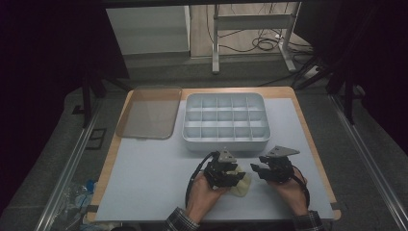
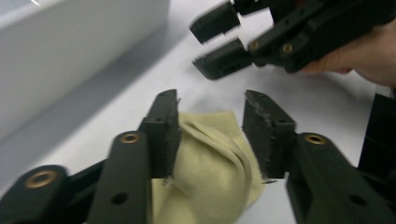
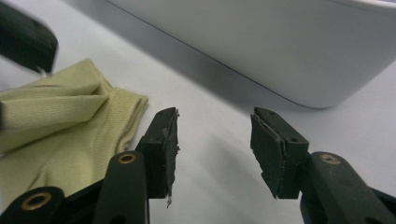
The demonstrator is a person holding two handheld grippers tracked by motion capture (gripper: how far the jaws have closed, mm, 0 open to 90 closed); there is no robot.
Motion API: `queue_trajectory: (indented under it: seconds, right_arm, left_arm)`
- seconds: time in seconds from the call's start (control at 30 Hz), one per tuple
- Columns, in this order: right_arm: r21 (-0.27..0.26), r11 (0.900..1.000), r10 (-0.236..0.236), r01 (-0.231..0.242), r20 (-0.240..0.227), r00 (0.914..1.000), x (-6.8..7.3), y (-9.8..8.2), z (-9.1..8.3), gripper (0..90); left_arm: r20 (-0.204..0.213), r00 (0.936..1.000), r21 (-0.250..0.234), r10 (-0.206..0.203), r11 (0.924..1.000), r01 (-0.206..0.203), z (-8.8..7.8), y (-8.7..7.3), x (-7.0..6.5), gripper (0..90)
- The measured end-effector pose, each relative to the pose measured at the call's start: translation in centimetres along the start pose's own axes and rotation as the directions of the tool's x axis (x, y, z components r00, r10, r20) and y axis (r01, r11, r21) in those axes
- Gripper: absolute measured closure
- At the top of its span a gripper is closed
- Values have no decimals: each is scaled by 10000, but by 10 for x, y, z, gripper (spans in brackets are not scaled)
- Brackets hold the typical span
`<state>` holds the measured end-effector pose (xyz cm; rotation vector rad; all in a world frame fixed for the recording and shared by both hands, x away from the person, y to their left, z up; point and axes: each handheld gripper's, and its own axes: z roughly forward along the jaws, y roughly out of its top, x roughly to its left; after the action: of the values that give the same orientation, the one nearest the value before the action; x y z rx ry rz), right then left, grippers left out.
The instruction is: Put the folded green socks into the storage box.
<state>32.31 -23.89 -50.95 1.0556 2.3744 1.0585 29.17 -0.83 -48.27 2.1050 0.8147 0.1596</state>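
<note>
A pale yellow sock [image 1: 243, 186] lies crumpled on the white table near the front edge. My left gripper [image 1: 239, 176] hovers over it. In the left gripper view its jaws [image 2: 211, 116] stand apart with the sock [image 2: 210, 168] lying between and below them; the pads do not press on the cloth. My right gripper [image 1: 255, 169] is just to the right, pointing left at the sock, open and empty. In the right gripper view, bare table shows between the jaws of the right gripper [image 3: 215, 126] and the sock [image 3: 60, 126] lies to their left.
A white compartment box [image 1: 223, 143] with several empty cells stands just behind both grippers. Its translucent lid [image 1: 149, 111] lies at the back left. The box wall [image 3: 280, 42] is close ahead of the right gripper. Table space is free to the left.
</note>
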Motion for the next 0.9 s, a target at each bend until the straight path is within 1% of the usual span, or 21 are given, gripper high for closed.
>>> queue_trajectory:
  seconds: [0.03,0.1,0.17,0.23,0.33,0.4,0.5,0.6,0.63,0.77,0.9]
  right_arm:
    - [-6,10000,4,-4,39,10000,-2,0,-1,512]
    - [-12,10000,22,-22,40,10000,-2,-1,-1,511]
    - [-17,10000,53,-53,66,10000,-3,-1,-2,510]
    - [-38,10000,63,-63,70,10000,-3,-1,-3,508]
    - [-41,10000,78,-78,71,9999,-3,-1,-3,507]
    - [-31,10000,77,-77,78,9999,-3,-1,-3,506]
    - [-29,10000,88,-88,73,9999,-4,-2,-3,504]
    - [-5,9999,112,-112,77,9999,-4,-2,-4,503]
    - [-6,9999,131,-131,79,9999,-4,-3,-4,501]
    - [15,9999,138,-138,73,9999,-5,-4,-4,500]
    - [30,9999,129,-129,60,9999,-5,-5,-4,499]
  left_arm:
    - [-154,9999,-103,-6,9999,5,-3,1,2,501]
    - [-427,9991,-199,-15,9998,7,-9,1,8,489]
    - [-739,9972,-274,-78,9996,58,-14,-1,14,442]
    - [-964,9952,-255,-134,9996,110,-17,-5,20,395]
    - [-1335,9908,-159,-229,9997,210,-21,-15,30,371]
    - [-1452,9890,-118,-281,9996,267,-21,-22,34,330]
    - [-1460,9885,-32,-399,9992,399,-17,-34,38,283]
    - [-1450,9882,-31,-496,9988,497,-12,-42,39,249]
    - [-1441,9882,-20,-521,9986,523,-10,-43,38,214]
    - [-1240,9909,-87,-517,9987,511,0,-45,34,199]
    - [-1136,9928,-26,-390,9992,389,11,-43,28,178]
